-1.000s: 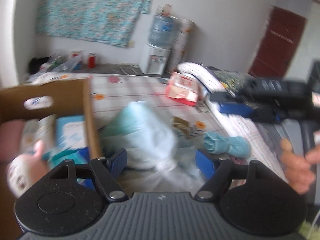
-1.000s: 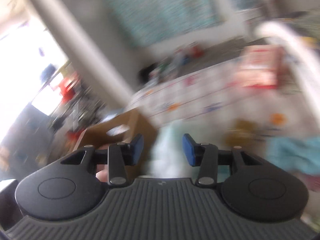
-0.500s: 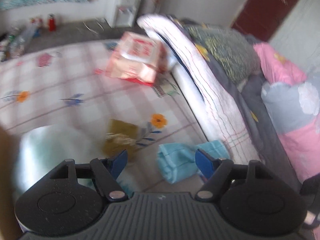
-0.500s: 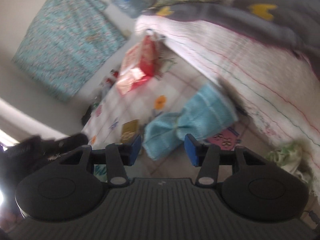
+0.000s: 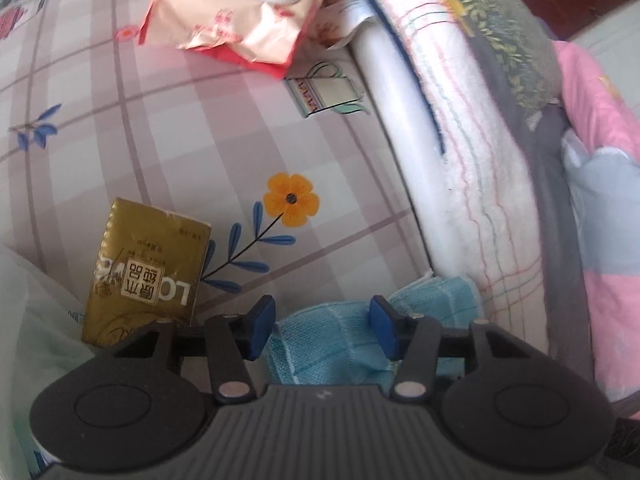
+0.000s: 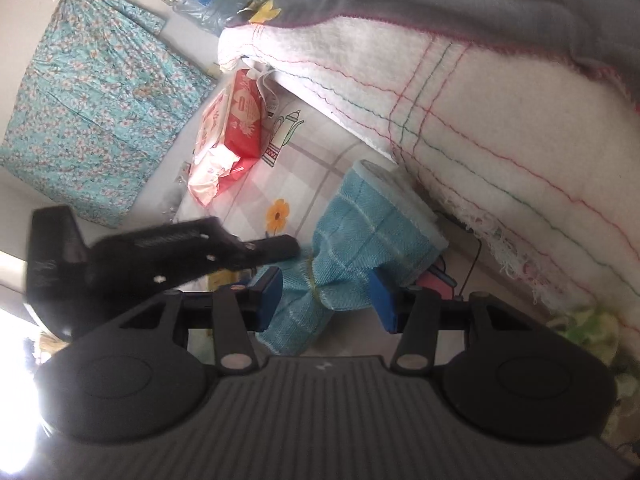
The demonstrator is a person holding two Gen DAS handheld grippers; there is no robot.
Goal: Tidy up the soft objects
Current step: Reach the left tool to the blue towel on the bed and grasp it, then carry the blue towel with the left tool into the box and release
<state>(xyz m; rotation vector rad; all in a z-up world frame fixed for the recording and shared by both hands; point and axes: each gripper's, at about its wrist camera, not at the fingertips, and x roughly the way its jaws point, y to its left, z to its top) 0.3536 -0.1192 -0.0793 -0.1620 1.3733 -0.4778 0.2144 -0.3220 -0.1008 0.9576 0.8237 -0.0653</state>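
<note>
Left wrist view, far left edge: a pale translucent plastic bag (image 5: 36,320), crumpled, partly behind the gripper body. Just beside it lies a gold tissue packet (image 5: 146,272), flat on the checked bedsheet (image 5: 168,148), printed label facing up. An orange flower print sits on the sheet to the packet's right. At the top, a pink-and-red wet wipes pack (image 5: 244,12) rests tilted against the folded bedding.

Centre: the left gripper (image 5: 322,328) stands with jaws apart, blue pads on either side of the blue towel (image 5: 336,344). The towel lies between the pads; whether they touch it is not clear. Nothing is clamped.

Right: a white blanket (image 5: 472,168) with coloured stitched lines rises as a folded stack, a grey quilt and pink cloth beyond it. The towel lies against the foot of this stack.

Right wrist view, left side: a turquoise floral cloth (image 6: 92,104) hangs on the wall. Below it the left gripper (image 6: 276,248) appears as a dark blurred shape reaching to the towel's left end.

Centre: the blue towel (image 6: 372,240) is rolled and cinched at its middle by a thin band. The right gripper (image 6: 326,300) has jaws wide, pads flanking the cinched part, not closed on it.

Right: the white blanket (image 6: 500,128) fills the frame.
</note>
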